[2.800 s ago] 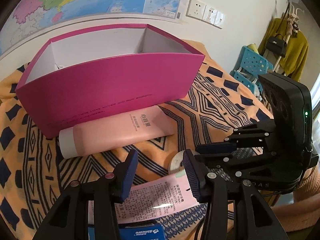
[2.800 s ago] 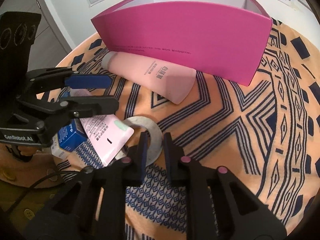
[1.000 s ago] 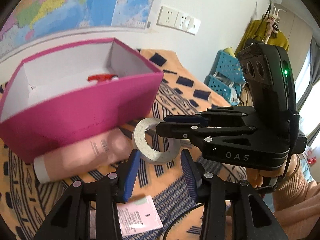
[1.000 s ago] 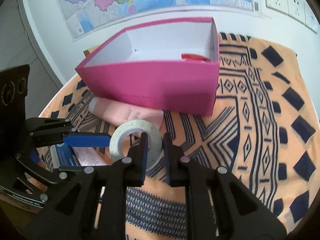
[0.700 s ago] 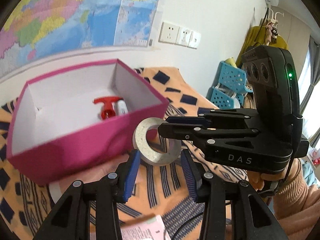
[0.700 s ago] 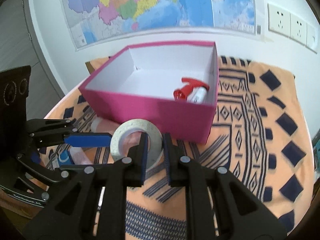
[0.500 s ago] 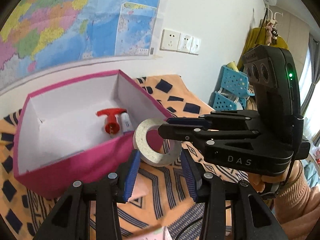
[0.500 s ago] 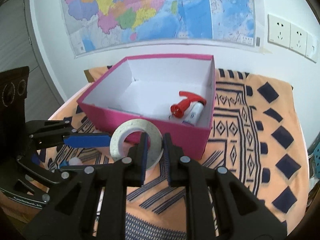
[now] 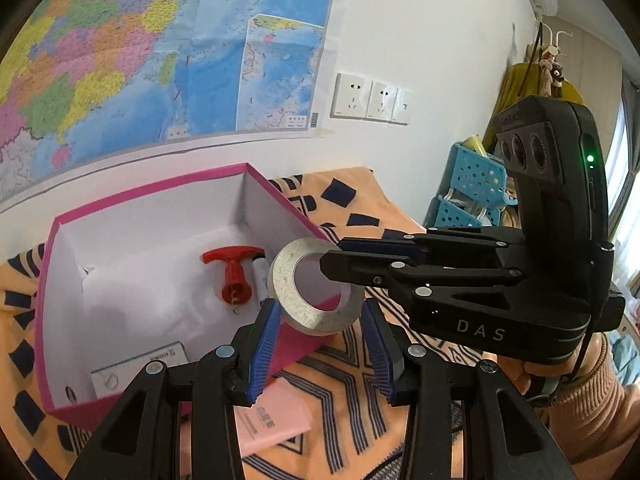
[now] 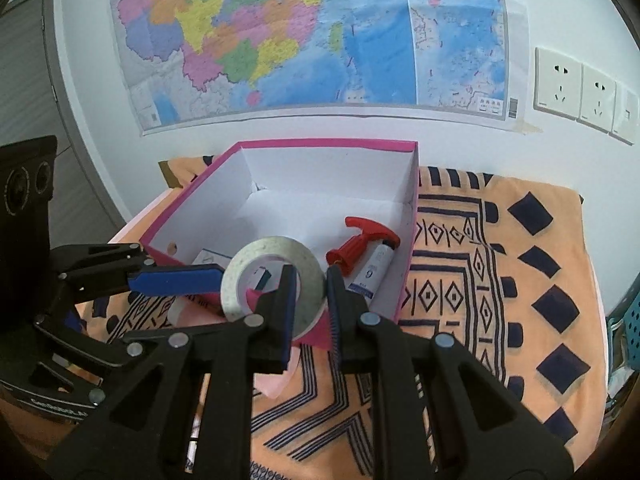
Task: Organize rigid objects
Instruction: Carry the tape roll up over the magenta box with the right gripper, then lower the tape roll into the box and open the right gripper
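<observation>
My right gripper (image 10: 310, 294) is shut on the rim of a grey-white tape roll (image 10: 276, 264), holding it upright in the air over the near wall of the pink box (image 10: 328, 143). In the left wrist view the same tape roll (image 9: 314, 298) hangs just past my left gripper (image 9: 320, 344), which is open, its blue pads either side of the roll's lower edge. The right gripper (image 9: 334, 254) reaches in from the right. The box (image 9: 144, 196) holds a red-capped tube (image 10: 362, 250) and a small white carton (image 9: 140, 364).
A pink lotion tube (image 9: 272, 424) lies on the orange patterned cloth (image 10: 500, 280) in front of the box. The wall with a map and sockets (image 10: 560, 84) stands right behind the box. Blue baskets (image 9: 476, 184) are at the far right. A sleeved hand (image 9: 580, 400) holds the right gripper.
Both grippers have risen together with the tape roll and moved toward the box. The box's inside and its contents have come into view, and the roll is now above the near wall.
</observation>
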`<state>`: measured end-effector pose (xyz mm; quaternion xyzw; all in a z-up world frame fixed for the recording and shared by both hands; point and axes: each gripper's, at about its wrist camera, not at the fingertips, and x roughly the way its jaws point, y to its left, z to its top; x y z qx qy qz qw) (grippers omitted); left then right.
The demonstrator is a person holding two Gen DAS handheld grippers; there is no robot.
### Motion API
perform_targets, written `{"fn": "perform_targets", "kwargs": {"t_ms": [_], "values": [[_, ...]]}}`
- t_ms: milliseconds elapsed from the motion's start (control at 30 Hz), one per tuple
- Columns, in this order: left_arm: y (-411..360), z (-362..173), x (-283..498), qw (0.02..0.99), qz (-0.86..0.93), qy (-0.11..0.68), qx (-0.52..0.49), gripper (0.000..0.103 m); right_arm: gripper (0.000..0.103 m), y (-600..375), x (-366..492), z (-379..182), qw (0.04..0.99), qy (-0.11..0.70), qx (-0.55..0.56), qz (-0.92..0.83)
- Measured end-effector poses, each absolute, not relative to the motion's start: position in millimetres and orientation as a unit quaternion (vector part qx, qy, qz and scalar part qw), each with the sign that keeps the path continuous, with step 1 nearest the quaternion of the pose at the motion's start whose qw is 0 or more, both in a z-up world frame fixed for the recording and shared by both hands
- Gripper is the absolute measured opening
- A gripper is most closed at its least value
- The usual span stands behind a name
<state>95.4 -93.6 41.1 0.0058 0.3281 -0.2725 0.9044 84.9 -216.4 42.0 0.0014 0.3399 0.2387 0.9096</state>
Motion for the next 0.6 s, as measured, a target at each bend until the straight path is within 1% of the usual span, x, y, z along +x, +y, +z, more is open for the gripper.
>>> {"fn": "perform_targets", "kwargs": {"t_ms": [267, 600], "values": [[-95, 41, 111, 0.906, -0.264, 0.332, 0.005, 0.042, 0.017, -215, 104, 44, 0.912, 0.341, 0.002, 0.229], [-91, 30, 130, 0.898, -0.267, 0.349, -0.015, 0.041, 0.017, -214, 122, 33, 0.908, 0.354, 0.005, 0.223]]}}
